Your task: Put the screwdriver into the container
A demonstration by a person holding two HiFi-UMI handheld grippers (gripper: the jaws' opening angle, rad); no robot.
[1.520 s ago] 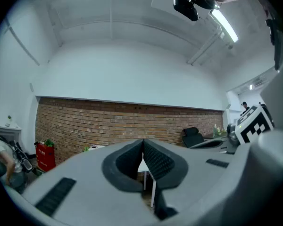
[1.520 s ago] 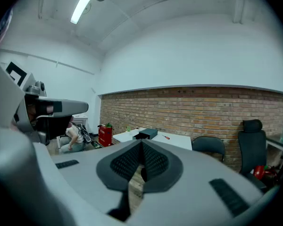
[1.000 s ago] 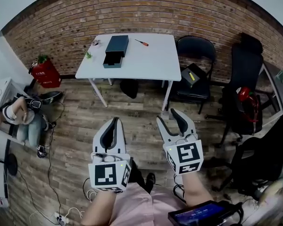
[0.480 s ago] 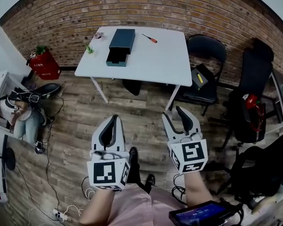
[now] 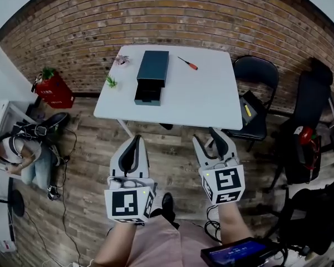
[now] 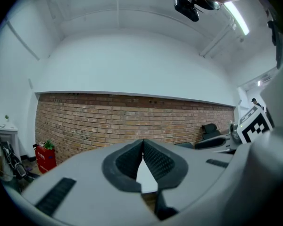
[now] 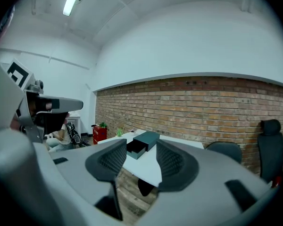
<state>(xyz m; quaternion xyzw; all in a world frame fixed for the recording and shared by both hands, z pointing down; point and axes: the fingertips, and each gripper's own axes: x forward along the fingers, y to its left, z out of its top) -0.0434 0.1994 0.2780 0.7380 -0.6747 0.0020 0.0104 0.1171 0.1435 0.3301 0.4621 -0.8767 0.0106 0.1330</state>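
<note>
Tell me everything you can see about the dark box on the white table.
The dark box is a dark teal, matte rectangular case lying flat on the left part of the white table, its long side running away from the person. Its drawer is pulled out at the near end; the inside is too dark to read. Only the table touches it; the screwdriver lies apart to its right.

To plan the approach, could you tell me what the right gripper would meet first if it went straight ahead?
Likely the near edge of the white table, across the wooden floor; the right gripper, jaws apart, frames it and the dark container. Depth is unclear.
</note>
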